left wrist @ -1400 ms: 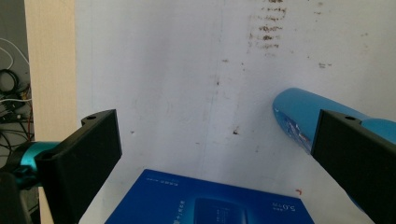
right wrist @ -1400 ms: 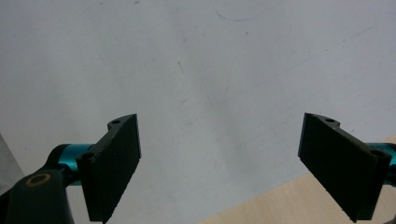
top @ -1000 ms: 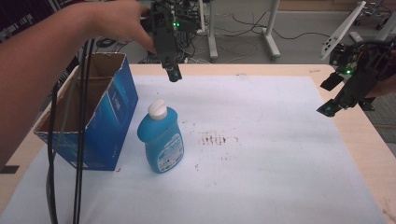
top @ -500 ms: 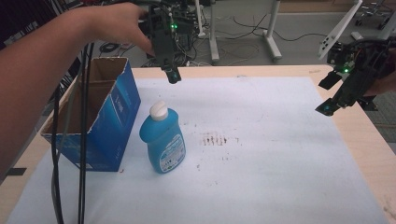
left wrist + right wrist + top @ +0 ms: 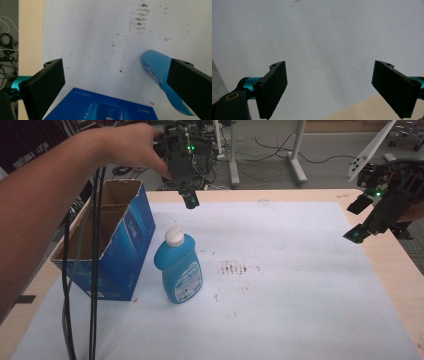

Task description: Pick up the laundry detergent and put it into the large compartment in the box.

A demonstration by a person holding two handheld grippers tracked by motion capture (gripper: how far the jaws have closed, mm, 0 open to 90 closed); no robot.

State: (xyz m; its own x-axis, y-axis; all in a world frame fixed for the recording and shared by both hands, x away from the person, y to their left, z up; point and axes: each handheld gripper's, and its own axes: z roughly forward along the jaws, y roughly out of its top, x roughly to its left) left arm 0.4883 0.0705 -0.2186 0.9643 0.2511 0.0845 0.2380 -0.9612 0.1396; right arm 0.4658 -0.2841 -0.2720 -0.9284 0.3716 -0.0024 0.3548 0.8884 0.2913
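1. Blue soap bottle (image 5: 178, 268) with a white cap stands up in the left middle of the high view. It rests on the white sheet (image 5: 280, 285), just beside the blue box (image 5: 107, 245). It looks ready to be picked up.
2. The box is open on top, maybe so things can go in.
3. The left gripper (image 5: 189, 199) hangs above the bottle, near the top of the frame. Its jaws are wide apart and hold nothing.
4. The right gripper (image 5: 367, 217) waits at the right edge, well apart from the bottle. Its jaws are wide too, and empty.
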